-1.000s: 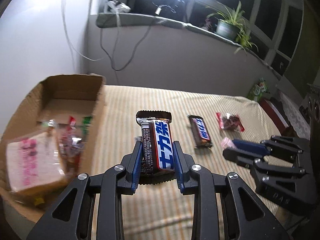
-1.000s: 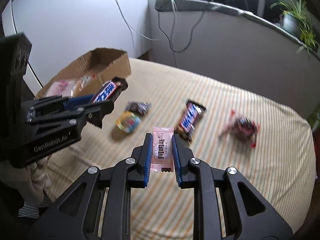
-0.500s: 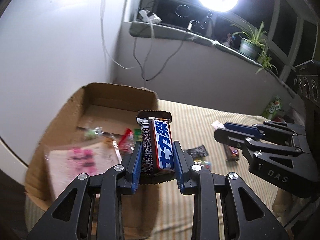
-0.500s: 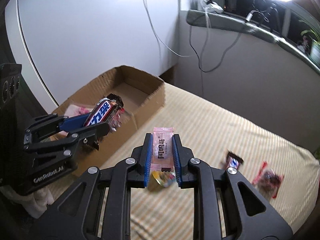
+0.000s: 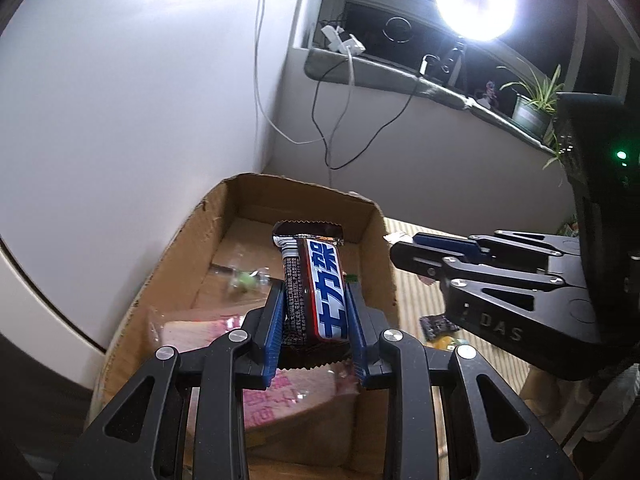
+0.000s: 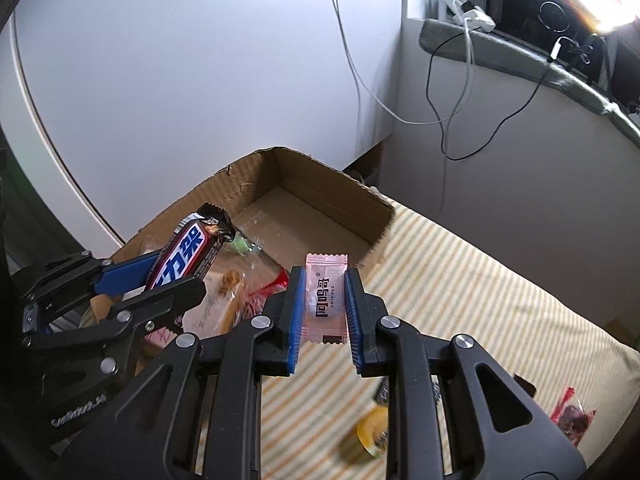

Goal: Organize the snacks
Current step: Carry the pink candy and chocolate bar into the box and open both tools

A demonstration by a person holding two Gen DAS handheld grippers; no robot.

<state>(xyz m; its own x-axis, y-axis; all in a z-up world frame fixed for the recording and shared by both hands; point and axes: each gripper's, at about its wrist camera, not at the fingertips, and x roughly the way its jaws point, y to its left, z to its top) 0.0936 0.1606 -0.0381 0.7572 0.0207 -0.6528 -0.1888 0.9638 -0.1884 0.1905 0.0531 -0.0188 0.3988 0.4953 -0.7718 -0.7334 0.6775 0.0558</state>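
Left tongs [image 5: 316,320] clamped the chocolate bar [image 5: 320,288] above the cardboard box [image 5: 380,240] – brown wrapper, blue-on-white lettering. Only the right view showed right tongs [image 6: 324,304] pinching a pink sachet [image 6: 325,300] at the box's rim, over the striped surface [image 6: 460,300].

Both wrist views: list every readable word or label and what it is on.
"士力架": chocolate bar in the left gripper.
"阿鸣哥": pink sachet in the right gripper; small print below too small.
"DAS": right gripper's side, left view.
Left gripper's side lettering, right view: blurred.
Pink pack in box: unreadable.
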